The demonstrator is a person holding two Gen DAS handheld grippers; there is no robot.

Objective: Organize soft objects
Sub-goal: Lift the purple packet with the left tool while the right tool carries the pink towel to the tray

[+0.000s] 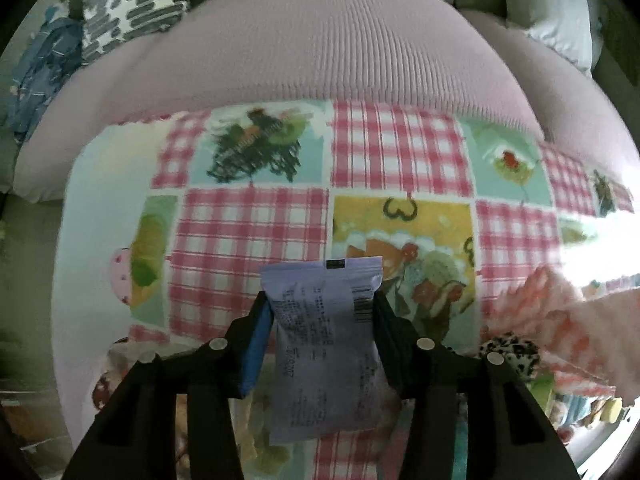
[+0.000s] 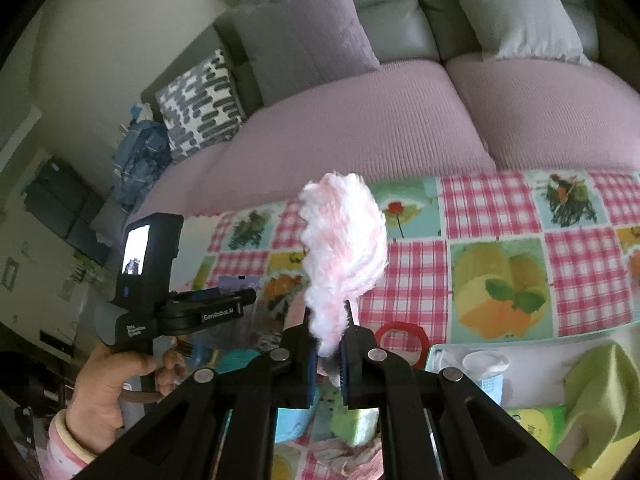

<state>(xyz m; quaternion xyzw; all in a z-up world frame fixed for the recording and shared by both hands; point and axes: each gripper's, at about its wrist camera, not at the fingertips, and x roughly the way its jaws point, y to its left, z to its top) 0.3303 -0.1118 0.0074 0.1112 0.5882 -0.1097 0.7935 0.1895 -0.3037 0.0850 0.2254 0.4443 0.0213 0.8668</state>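
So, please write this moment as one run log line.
left gripper: shut on lavender plastic packet | right gripper: shut on fluffy pink cloth

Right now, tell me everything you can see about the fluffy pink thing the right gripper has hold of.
The fluffy pink thing is a soft, shaggy piece, white mottled with pale pink, like plush or chenille fabric. The right gripper is shut on its narrow lower end, and the wider tuft stands upright above the fingertips, raised over the patchwork picnic cloth without touching it. Only the blue pads touch it. What kind of item it is cannot be told. In the left wrist view it shows as a blurred pink mass at the right.
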